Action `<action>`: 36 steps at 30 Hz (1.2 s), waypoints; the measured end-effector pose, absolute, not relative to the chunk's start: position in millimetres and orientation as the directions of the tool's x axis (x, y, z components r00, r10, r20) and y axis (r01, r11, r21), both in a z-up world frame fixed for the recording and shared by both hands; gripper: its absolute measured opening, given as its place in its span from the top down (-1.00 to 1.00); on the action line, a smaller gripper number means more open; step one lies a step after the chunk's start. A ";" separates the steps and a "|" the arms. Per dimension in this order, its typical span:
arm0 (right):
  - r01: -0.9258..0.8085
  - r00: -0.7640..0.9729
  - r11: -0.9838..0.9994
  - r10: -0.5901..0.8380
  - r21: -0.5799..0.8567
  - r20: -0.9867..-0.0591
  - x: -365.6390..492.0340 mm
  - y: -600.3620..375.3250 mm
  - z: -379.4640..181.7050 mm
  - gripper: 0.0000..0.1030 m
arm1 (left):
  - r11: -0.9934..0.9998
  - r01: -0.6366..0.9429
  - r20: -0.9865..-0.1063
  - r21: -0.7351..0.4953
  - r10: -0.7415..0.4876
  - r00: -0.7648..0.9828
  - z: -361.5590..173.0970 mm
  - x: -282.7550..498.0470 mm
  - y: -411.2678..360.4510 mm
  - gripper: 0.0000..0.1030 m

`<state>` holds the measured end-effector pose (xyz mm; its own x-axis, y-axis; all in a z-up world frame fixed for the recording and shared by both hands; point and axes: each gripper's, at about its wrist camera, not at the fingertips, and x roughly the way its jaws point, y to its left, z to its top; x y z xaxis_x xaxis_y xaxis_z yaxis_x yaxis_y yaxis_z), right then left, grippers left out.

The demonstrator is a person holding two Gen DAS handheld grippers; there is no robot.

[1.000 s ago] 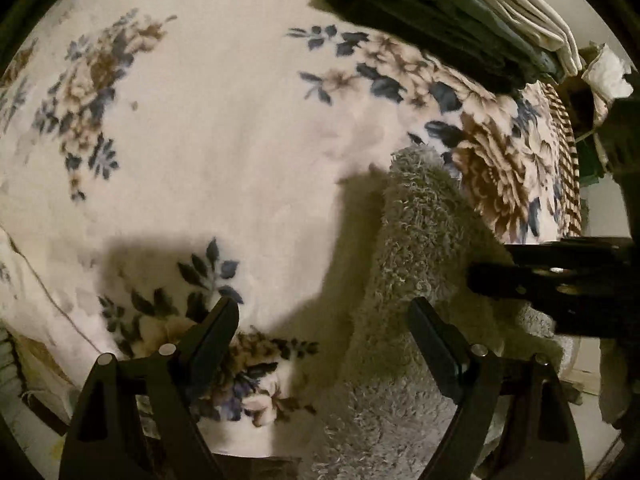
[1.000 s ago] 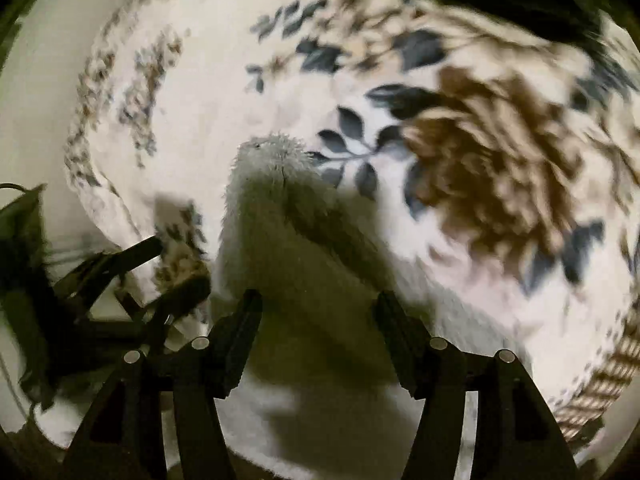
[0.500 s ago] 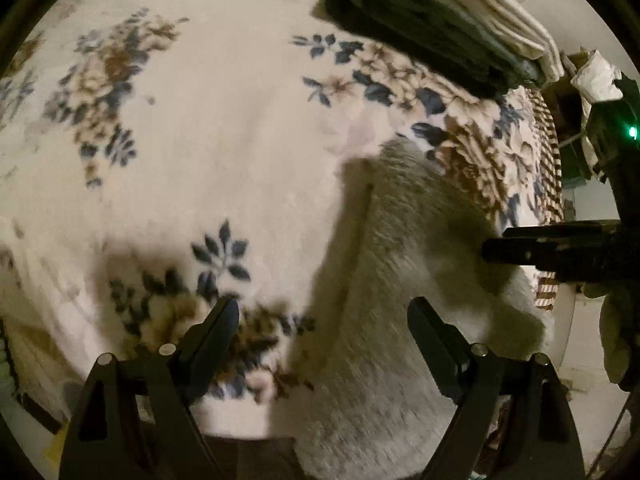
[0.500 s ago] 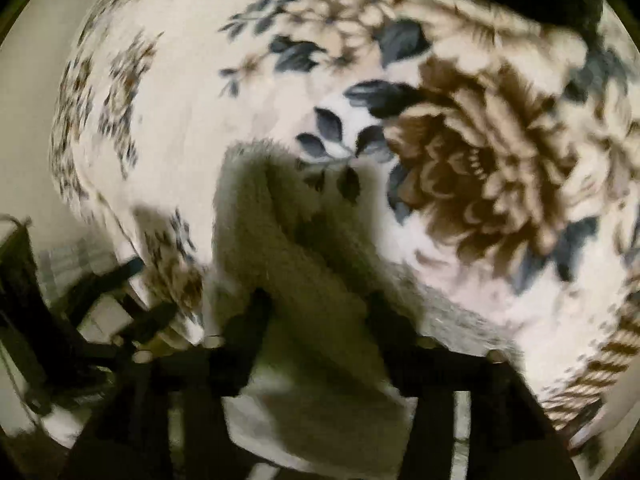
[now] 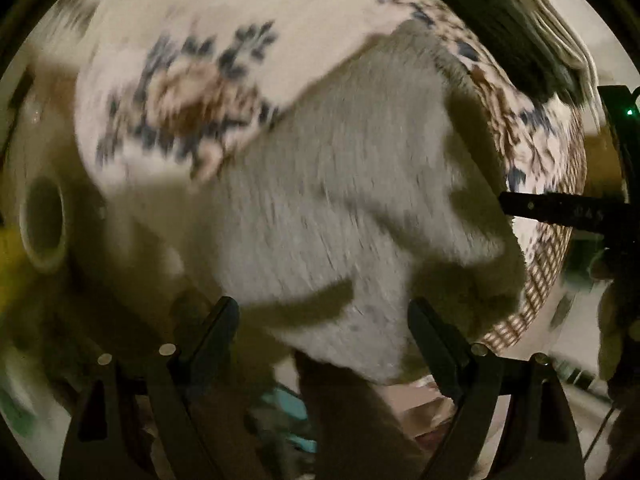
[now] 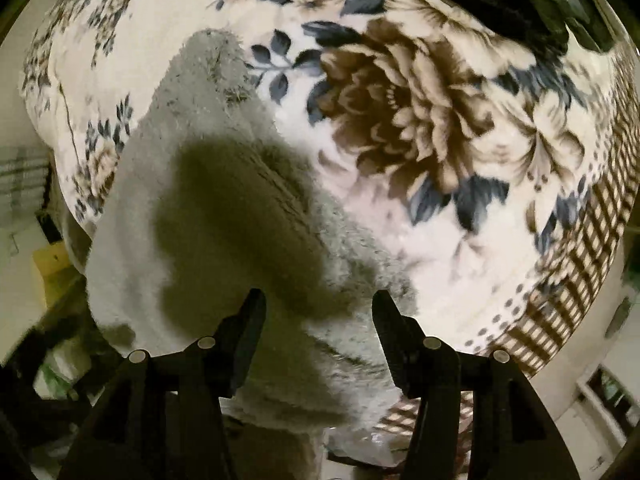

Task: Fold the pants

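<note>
The fuzzy grey pants lie on a bed spread with a cream blanket printed with brown and blue flowers. They sit at the blanket's near edge, with one narrow end reaching in toward the middle of the bed and the wider part hanging over the edge toward the cameras. In the left wrist view the pants spread as a broad grey patch across the near part of the blanket, though this picture is smeared by motion and the fabric's folds are hard to read.

The left gripper hangs above the near end of the pants with its jaws wide apart; grey fabric shows between them, but the pads do not press on it. The right gripper points down over the pants near the edge of the bed, its jaws partly open and holding nothing; fabric lies beneath and between the fingers without being pinched. Its shadow falls as a dark blot on the grey pile just ahead of the fingers. The right gripper also shows at the right edge of the left wrist view.

A stack of dark and pale folded clothes rests at the far corner of the bed. A checked border runs along the blanket's right edge.
</note>
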<state>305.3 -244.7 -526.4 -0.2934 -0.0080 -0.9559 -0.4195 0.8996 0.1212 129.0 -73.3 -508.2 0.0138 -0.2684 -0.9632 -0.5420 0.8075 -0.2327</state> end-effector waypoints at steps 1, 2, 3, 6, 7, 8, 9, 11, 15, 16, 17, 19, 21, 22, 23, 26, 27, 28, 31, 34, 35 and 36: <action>-0.436 -0.297 0.891 -0.013 0.124 -0.955 305.5 -244.6 -528.7 -0.13 | 0.788 -0.570 -0.964 -0.232 -0.267 0.024 -508.7 124.1 -78.8 -0.67; -0.449 -0.299 0.885 -0.016 0.126 -0.954 306.7 -243.8 -531.5 -0.13 | 0.766 -0.598 -0.962 -0.236 -0.270 0.034 -510.7 119.7 -84.2 -0.67; -0.470 -0.295 0.874 -0.022 0.125 -0.955 307.9 -243.2 -535.2 -0.13 | 0.748 -0.619 -0.961 -0.240 -0.273 0.042 -512.5 116.2 -88.2 -0.67; -0.523 -0.291 0.844 -0.048 0.117 -0.955 312.7 -235.5 -545.7 -0.13 | 0.681 -0.681 -0.951 -0.268 -0.300 0.075 -523.0 105.0 -100.7 -0.67; -0.535 -0.295 0.836 -0.048 0.123 -0.954 313.3 -235.0 -547.4 -0.13 | 0.658 -0.699 -0.947 -0.279 -0.311 0.085 -527.0 102.5 -103.4 -0.67; -0.552 -0.298 0.825 -0.055 0.125 -0.953 313.5 -232.8 -550.1 -0.13 | 0.630 -0.719 -0.940 -0.292 -0.327 0.096 -531.8 99.2 -106.6 -0.67; -0.570 -0.301 0.812 -0.062 0.127 -0.951 313.8 -231.7 -552.8 -0.13 | 0.598 -0.738 -0.931 -0.313 -0.346 0.115 -536.9 95.5 -109.6 -0.67; -0.608 -0.298 0.784 -0.082 0.123 -0.951 313.3 -228.9 -556.7 -0.13 | 0.542 -0.768 -0.915 -0.343 -0.376 0.143 -546.2 89.4 -115.7 -0.62; -0.654 -0.303 0.745 -0.102 0.129 -0.948 308.3 -219.1 -565.3 -0.13 | 0.476 -0.794 -0.894 -0.379 -0.411 0.180 -562.3 83.4 -125.7 0.00; -0.667 -0.301 0.734 -0.109 0.128 -0.947 307.1 -217.6 -567.8 -0.12 | 0.470 -0.795 -0.892 -0.384 -0.412 0.187 -565.2 82.7 -127.2 0.38; -0.675 -0.299 0.727 -0.112 0.127 -0.948 306.4 -216.8 -569.0 -0.06 | 0.463 -0.796 -0.890 -0.390 -0.412 0.197 -568.3 82.4 -128.0 0.57; -0.675 -0.303 0.725 -0.101 0.139 -0.947 305.9 -216.8 -569.9 0.30 | 0.451 -0.798 -0.889 -0.401 -0.401 0.220 -570.1 78.4 -126.8 0.81; -0.661 -0.313 0.735 -0.086 0.152 -0.946 306.0 -218.1 -568.5 0.58 | 0.441 -0.800 -0.893 -0.407 -0.374 0.248 -568.3 73.4 -121.6 0.86; -0.659 -0.308 0.736 -0.077 0.154 -0.948 305.8 -218.6 -566.2 0.76 | 0.441 -0.800 -0.895 -0.406 -0.368 0.251 -568.0 71.0 -119.2 0.87; -0.664 -0.291 0.733 -0.073 0.146 -0.954 305.8 -219.0 -562.5 0.81 | 0.442 -0.803 -0.899 -0.399 -0.360 0.249 -568.4 66.4 -115.0 0.87; -0.664 -0.219 0.742 -0.079 0.089 -0.973 315.7 -221.9 -548.8 0.85 | 0.426 -0.819 -0.904 -0.384 -0.355 0.239 -574.8 50.4 -103.9 0.87; -0.643 -0.208 0.761 -0.070 0.083 -0.976 322.2 -226.1 -545.1 0.85 | 0.419 -0.824 -0.904 -0.383 -0.355 0.239 -576.8 47.1 -100.6 0.87; -0.619 -0.199 0.782 -0.064 0.074 -0.978 328.4 -231.5 -542.3 0.85 | 0.414 -0.826 -0.903 -0.383 -0.355 0.241 -577.0 45.3 -97.2 0.87; -0.606 -0.232 0.788 -0.050 0.104 -0.971 332.1 -237.4 -544.5 0.85 | 0.400 -0.811 -0.883 -0.427 -0.376 0.280 -566.0 48.8 -93.3 0.81; -0.612 -0.271 0.775 -0.022 0.155 -0.962 323.5 -237.9 -540.2 0.63 | 0.383 -0.800 -0.861 -0.462 -0.410 0.301 -556.9 50.7 -99.9 0.70; -0.601 -0.317 0.777 -0.018 0.186 -0.948 320.3 -239.3 -539.8 0.51 | 0.367 -0.799 -0.850 -0.476 -0.424 0.312 -553.6 50.5 -104.0 0.64; -0.575 -0.354 0.789 -0.003 0.215 -0.935 319.2 -245.6 -537.4 0.25 | 0.362 -0.794 -0.843 -0.488 -0.431 0.322 -552.1 50.7 -106.9 0.57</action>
